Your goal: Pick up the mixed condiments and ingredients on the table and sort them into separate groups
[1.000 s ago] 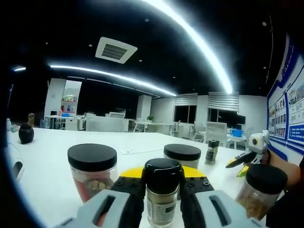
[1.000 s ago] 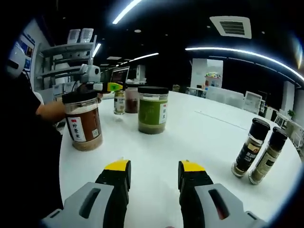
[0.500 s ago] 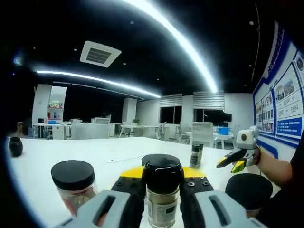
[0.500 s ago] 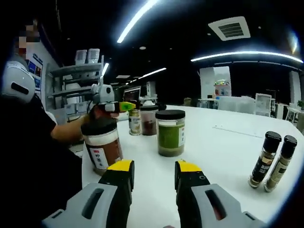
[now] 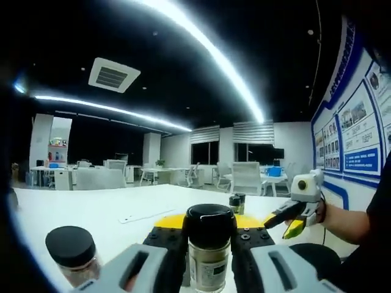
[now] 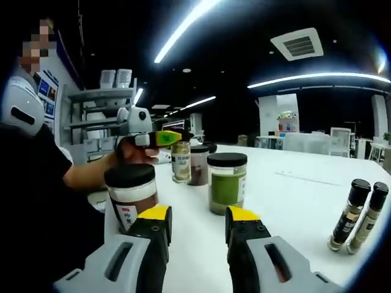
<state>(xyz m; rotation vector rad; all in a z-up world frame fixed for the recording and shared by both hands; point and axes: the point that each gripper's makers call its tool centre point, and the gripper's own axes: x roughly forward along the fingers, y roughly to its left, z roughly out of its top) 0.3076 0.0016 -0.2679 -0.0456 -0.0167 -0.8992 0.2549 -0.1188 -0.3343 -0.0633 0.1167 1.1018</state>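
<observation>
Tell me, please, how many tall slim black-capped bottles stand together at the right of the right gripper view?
2: one dark bottle and one paler bottle, side by side on the white table; none looks hidden.

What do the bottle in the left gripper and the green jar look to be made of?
The bottle in the left gripper: probably clear glass or hard plastic, since the spice shows through; its cap is glossy black, likely plastic. The green jar: clear walls, likely plastic, with green powder visible and a matte black lid.
</observation>
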